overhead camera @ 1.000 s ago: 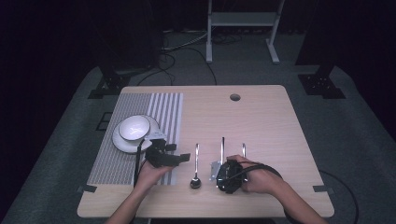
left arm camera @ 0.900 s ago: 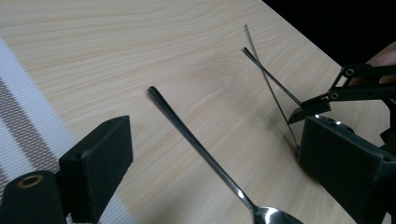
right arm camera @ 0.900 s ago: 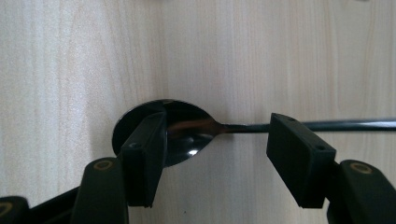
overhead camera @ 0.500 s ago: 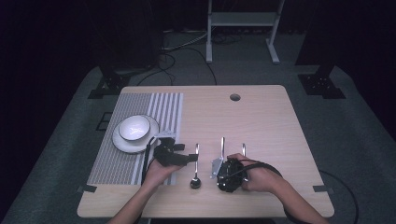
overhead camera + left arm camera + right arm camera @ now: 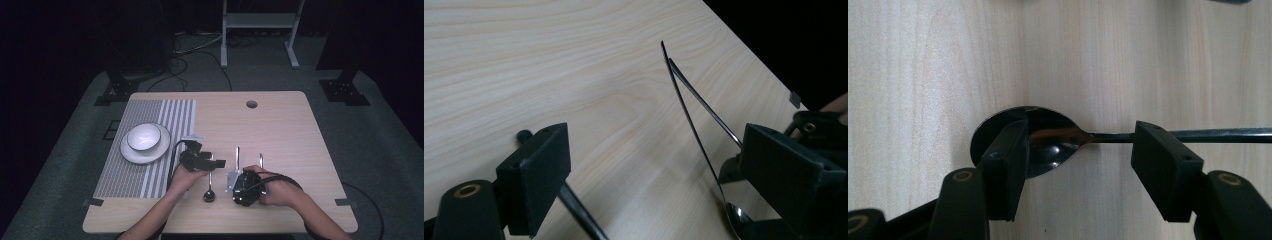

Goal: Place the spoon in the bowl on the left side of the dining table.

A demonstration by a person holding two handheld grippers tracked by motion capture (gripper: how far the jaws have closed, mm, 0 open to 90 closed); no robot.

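Note:
Three utensils lie side by side on the wooden table (image 5: pixel 295 135). My left gripper (image 5: pixel 219 163) hovers open over the handle of the dark spoon (image 5: pixel 209 195); in the left gripper view its jaws (image 5: pixel 654 142) stand wide, with that dark handle (image 5: pixel 580 216) under the left one and two thin metal handles (image 5: pixel 691 117) between them. My right gripper (image 5: pixel 241 189) points down over the near end of the middle utensil (image 5: pixel 237 157). Its jaws (image 5: pixel 1080 131) have just been closing and straddle a shiny spoon (image 5: pixel 1050 145) at the neck, without pressing on it.
A white bowl (image 5: pixel 143 136) sits on a white plate (image 5: pixel 131 155) on the striped placemat (image 5: pixel 150 177) at the left. The third utensil (image 5: pixel 260 160) lies right of my right hand. A cable hole (image 5: pixel 251 104) marks the table's far side.
My left gripper has moved right, from beside the plate to above the dark spoon's handle. The right hand has stayed where it was.

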